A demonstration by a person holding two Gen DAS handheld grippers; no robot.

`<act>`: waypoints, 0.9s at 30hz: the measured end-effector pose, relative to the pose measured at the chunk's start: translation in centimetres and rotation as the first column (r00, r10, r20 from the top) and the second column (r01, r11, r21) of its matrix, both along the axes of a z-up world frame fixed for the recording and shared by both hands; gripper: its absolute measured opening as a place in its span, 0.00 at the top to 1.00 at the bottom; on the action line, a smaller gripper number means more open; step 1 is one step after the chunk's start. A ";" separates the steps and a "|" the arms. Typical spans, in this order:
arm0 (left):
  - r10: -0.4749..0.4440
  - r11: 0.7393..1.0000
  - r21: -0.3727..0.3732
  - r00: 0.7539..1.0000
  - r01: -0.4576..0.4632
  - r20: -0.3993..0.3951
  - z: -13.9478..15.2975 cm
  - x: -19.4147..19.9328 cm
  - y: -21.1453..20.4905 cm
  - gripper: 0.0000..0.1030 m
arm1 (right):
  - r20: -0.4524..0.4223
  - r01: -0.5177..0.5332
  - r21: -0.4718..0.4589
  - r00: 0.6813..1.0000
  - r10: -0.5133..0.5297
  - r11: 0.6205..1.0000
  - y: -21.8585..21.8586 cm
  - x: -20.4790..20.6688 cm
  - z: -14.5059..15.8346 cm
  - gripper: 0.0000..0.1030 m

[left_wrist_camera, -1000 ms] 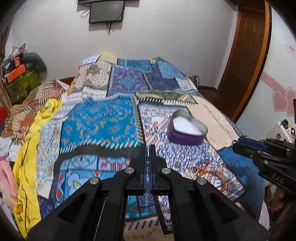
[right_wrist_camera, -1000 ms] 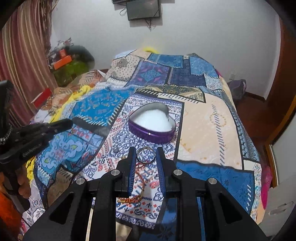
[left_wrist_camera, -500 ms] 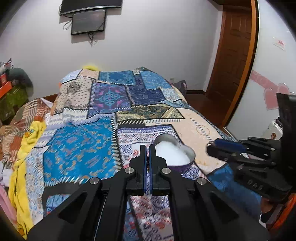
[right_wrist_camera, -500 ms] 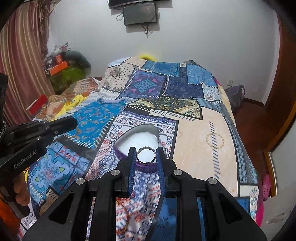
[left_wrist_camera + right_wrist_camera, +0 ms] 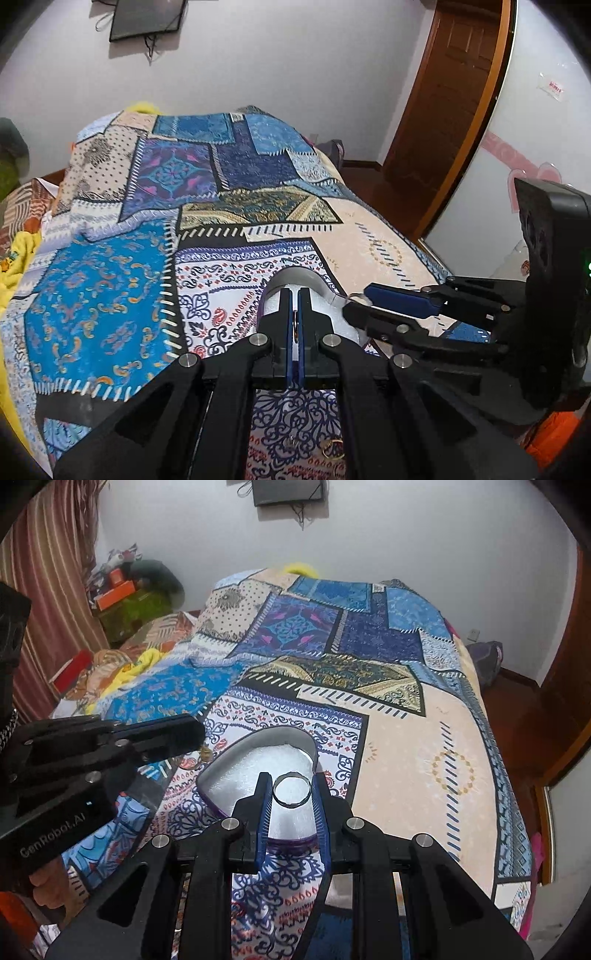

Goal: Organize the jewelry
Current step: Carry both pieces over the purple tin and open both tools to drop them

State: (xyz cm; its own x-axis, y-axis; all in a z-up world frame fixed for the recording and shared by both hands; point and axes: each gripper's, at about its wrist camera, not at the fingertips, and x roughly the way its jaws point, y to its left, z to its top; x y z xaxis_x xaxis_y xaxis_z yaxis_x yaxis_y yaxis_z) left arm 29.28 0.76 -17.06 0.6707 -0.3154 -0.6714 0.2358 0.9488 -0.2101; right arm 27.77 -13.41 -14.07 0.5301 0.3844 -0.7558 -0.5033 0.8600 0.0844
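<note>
A purple heart-shaped box [image 5: 258, 749] with a white lining lies open on the patchwork bedspread [image 5: 406, 738]; it also shows in the left wrist view [image 5: 295, 275]. My right gripper [image 5: 291, 794] is shut on a silver ring [image 5: 291, 792] and holds it just above the box. My left gripper [image 5: 294, 306] is shut on a small gold and red piece [image 5: 295, 325], which hangs at its tips beside the box's left rim in the right wrist view [image 5: 204, 753]. The right gripper [image 5: 356, 304] comes in from the right in the left wrist view.
More jewelry lies on the bedspread near me: a gold ring [image 5: 332, 450] and a red piece [image 5: 240, 912]. A yellow cloth [image 5: 140, 664] and clutter lie left of the bed. A wooden door [image 5: 454, 92] stands at the right.
Both grippers have moved forward over the bed to the heart-shaped box. The right one now holds the ring above the box's lining. The left one stays shut.
</note>
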 end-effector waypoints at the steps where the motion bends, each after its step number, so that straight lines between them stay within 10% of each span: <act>1: -0.004 1.000 -0.001 1.000 0.004 -0.007 -0.3 0.2 -0.1 0.99 | -0.005 -0.005 -0.002 1.000 0.005 1.000 0.1 0.1 -0.1 0.81; 27: 0.021 0.999 0.035 1.000 -0.021 -0.016 -0.1 -0.1 0.5 0.97 | -0.108 -0.014 0.001 0.994 0.014 1.000 0.3 1.3 -1.4 0.79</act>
State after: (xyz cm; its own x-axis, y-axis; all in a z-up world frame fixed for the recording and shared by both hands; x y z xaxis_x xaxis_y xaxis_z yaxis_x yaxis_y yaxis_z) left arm 29.13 1.31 -17.18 0.6656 -0.2779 -0.6926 0.2126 0.9602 -0.1809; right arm 29.04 -13.15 -15.45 0.4401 0.3913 -0.8082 -0.5029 0.8531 0.1391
